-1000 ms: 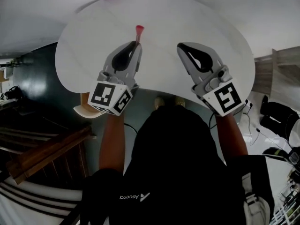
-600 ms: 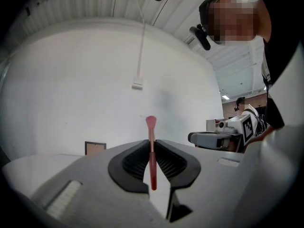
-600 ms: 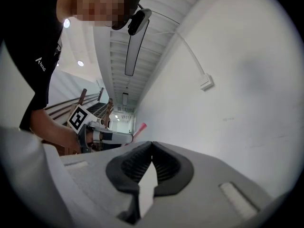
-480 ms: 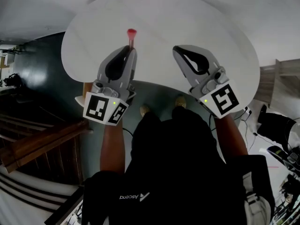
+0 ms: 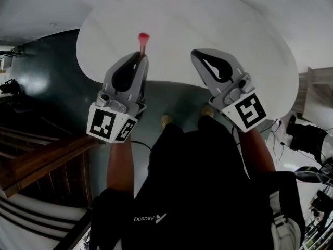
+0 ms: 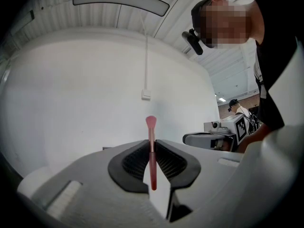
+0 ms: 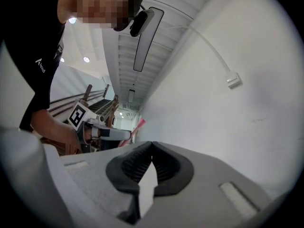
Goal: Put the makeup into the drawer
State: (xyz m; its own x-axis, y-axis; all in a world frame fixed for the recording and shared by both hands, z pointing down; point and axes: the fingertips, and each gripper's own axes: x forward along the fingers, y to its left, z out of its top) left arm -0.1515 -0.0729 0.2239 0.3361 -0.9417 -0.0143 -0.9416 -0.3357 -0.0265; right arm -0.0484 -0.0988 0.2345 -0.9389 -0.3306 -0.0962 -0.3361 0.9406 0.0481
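A slim pink makeup brush (image 5: 142, 41) sticks out forward from my left gripper (image 5: 139, 57), which is shut on its handle. In the left gripper view the brush (image 6: 151, 141) stands upright between the ribbed pads, bristle head up, in front of a white wall. My right gripper (image 5: 199, 53) is held level beside it, jaws shut with nothing between them; in the right gripper view the pad tips of the right gripper (image 7: 151, 144) meet. Both gripper tips hang over the near edge of the round white table (image 5: 218, 20). No drawer is in view.
Dark floor (image 5: 52, 61) lies left of the table and under my feet (image 5: 166, 120). Wooden planks and steps (image 5: 41, 160) sit at the lower left. A small wall box with a cable (image 6: 146, 95) is on the white wall. Another person (image 6: 236, 106) stands far off.
Both grippers have drawn back from over the table to its near edge, and floor now shows beneath them. The brush stays in the left gripper. A framed object at the table's far side has left view.
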